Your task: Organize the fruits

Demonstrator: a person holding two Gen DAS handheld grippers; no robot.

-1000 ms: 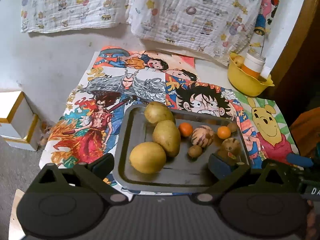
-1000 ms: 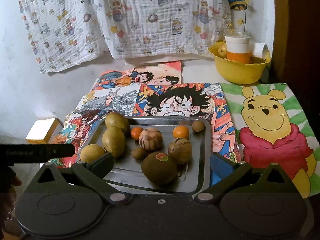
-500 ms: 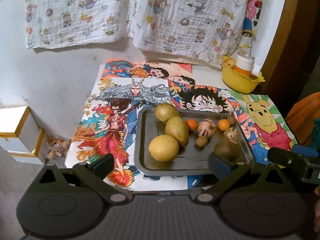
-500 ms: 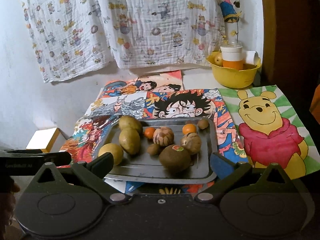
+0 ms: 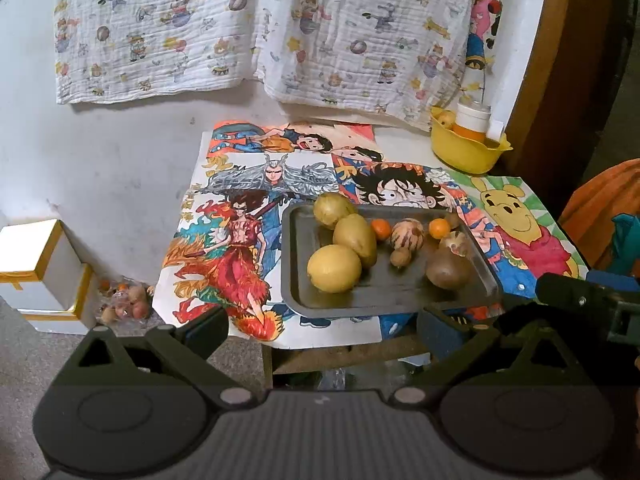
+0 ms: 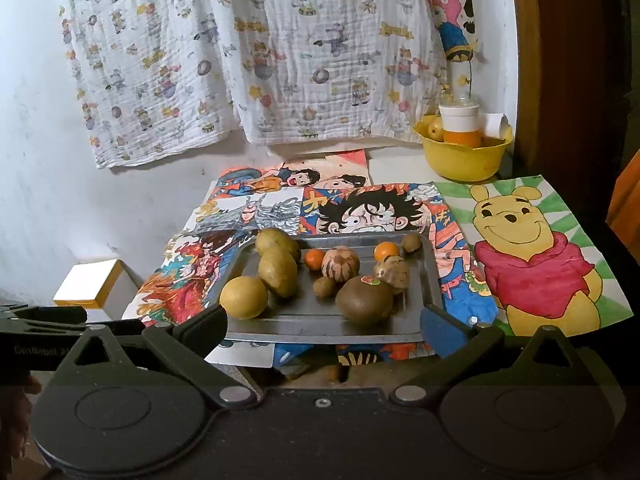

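Grey metal tray [image 5: 294, 264] on cartoon posters [image 5: 240, 240] over a small table, loaded with fruit: round yellow fruit [image 5: 334, 269] at near left, two oval yellow-green ones [image 5: 355, 234] behind it, two small oranges [image 6: 315, 259], a striped round fruit [image 6: 340, 263], a brown stickered fruit [image 6: 364, 300] at near right. Left gripper [image 5: 322, 326] held back off the table's near edge, jaws wide, nothing between. Right gripper [image 6: 324, 324] close to the tray's near rim, jaws wide, likewise empty. Yellow bowl [image 6: 464, 160] at far right corner, well apart from the tray.
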